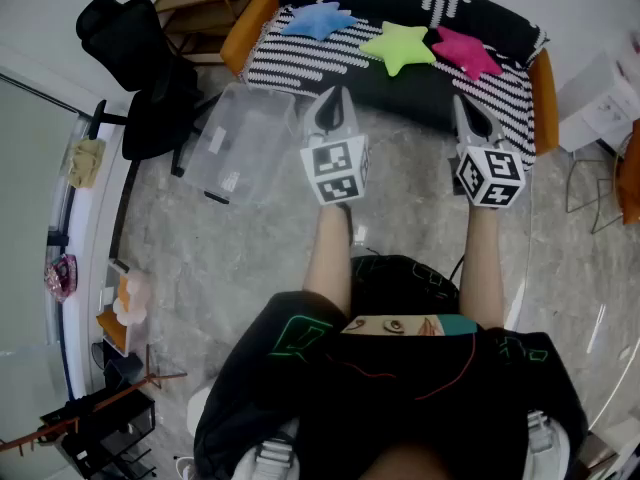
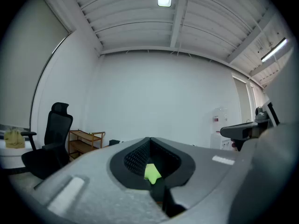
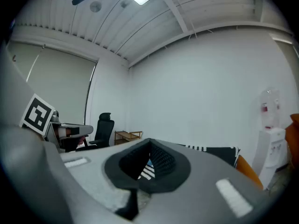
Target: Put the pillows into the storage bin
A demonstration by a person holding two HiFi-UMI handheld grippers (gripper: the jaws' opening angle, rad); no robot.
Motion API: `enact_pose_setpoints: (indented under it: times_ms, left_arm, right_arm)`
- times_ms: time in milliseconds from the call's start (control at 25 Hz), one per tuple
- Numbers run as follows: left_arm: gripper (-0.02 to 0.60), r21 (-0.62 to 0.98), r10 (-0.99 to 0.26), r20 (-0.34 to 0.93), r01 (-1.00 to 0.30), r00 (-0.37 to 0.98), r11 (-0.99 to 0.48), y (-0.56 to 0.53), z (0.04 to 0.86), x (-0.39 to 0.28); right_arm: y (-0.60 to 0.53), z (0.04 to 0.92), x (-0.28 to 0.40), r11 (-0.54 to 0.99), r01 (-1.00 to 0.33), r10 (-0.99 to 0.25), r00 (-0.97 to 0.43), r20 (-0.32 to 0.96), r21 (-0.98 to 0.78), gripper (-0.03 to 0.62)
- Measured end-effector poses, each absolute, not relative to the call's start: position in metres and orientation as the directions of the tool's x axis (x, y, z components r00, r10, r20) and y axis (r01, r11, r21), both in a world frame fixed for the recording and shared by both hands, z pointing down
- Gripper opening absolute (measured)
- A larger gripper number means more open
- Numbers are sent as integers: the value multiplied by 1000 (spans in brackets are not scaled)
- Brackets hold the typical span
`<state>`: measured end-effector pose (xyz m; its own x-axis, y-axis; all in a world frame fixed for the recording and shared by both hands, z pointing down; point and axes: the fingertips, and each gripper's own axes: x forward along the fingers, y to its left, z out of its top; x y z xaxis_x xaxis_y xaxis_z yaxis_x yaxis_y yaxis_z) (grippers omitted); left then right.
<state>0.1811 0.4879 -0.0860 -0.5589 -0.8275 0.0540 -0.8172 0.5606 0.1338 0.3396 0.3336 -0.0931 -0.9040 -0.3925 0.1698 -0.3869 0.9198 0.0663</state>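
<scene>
Now left gripper (image 1: 336,98) and right gripper (image 1: 463,108) both pressed together, nothing pinched, out ahead of me toward sofa (image 1: 290,60). Blue pillow (image 1: 318,18), green pillow (image 1: 398,46), pink pillow (image 1: 466,51) lie in row on sofa. Clear bin (image 1: 245,143) on floor, left of left gripper.

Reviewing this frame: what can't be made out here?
Storage bin: head view, too small and transparent to tell lid or contents; in neither gripper view.
Green pillow: left gripper view shows only a sliver; the left gripper body hides the rest.
Floor underfoot: head view, hidden by the person's torso.
</scene>
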Motion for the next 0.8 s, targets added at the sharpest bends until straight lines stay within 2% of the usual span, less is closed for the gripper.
enact_pose_setpoints:
  times_ms: [280, 800]
  left_arm:
    - [11, 104, -836, 73, -829, -544, 549, 502, -67, 156]
    - [11, 125, -818, 101, -809, -566, 575, 524, -46, 123]
  right_arm:
    - [326, -87, 330, 881, -472, -471, -868, 157, 33, 3]
    - [341, -74, 295, 905, -425, -413, -891, 190, -25, 3]
